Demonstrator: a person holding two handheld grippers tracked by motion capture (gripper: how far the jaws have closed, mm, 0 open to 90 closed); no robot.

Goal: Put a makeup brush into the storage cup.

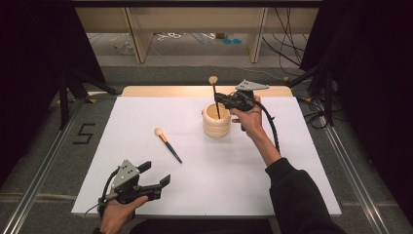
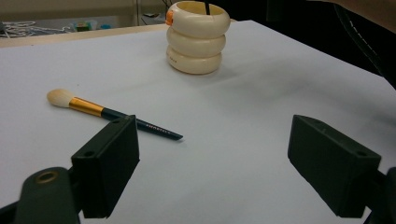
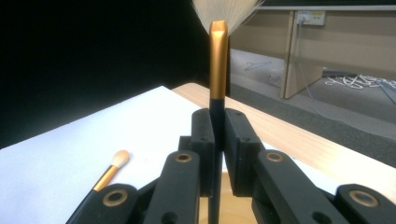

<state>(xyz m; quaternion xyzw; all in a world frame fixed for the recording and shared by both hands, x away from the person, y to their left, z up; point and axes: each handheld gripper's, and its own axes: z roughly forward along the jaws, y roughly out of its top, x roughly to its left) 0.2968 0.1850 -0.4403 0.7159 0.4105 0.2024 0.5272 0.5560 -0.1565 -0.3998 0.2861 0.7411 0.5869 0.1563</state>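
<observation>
Right gripper (image 1: 220, 99) clamps an upright brush (image 1: 213, 92) over the ringed holder (image 1: 216, 122), tip apparently inside. Left gripper (image 1: 157, 174) gapes empty near second brush (image 1: 167, 144).

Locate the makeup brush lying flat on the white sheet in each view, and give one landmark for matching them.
High view: the lying makeup brush is left of centre, bristles up-left.
Left gripper view: at left, above the left finger.
Right gripper view: bottom left, partly hidden behind a finger.
Shared landmark: the cream ringed holder, at top centre in the left gripper view.
</observation>
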